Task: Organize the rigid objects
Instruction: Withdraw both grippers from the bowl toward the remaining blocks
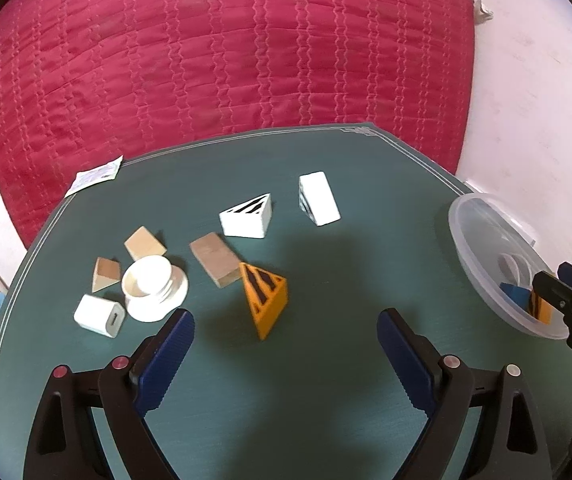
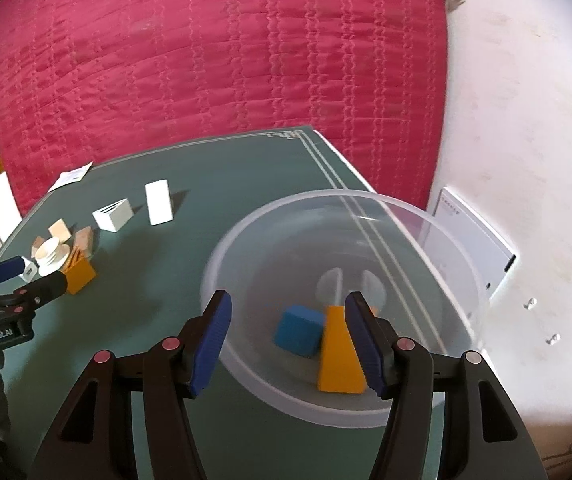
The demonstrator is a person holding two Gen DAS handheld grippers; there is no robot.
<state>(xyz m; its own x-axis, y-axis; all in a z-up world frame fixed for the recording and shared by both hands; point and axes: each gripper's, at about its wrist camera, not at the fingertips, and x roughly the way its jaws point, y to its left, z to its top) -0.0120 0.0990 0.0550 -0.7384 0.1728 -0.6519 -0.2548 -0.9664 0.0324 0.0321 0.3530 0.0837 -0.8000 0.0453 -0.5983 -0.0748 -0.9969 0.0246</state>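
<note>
My left gripper [image 1: 286, 334] is open and empty, hovering just in front of an orange wedge with black stripes [image 1: 265, 299] on the green table [image 1: 325, 400]. Two white blocks [image 1: 248, 217] [image 1: 318, 198], wooden blocks [image 1: 214, 259], a white cup on a saucer [image 1: 152, 286] and a white charger cube [image 1: 100, 315] lie beyond. My right gripper [image 2: 287, 334] is open and empty over the near rim of a clear plastic bowl [image 2: 246, 364]. The bowl holds a blue cube [image 2: 298, 330] and an orange block [image 2: 339, 354].
A red quilted bed [image 1: 226, 52] lies behind the table. A paper sachet [image 1: 94, 174] sits at the table's far left corner. A white box [image 2: 473, 236] stands on the floor right of the table. The left gripper shows in the right wrist view [image 2: 26, 276].
</note>
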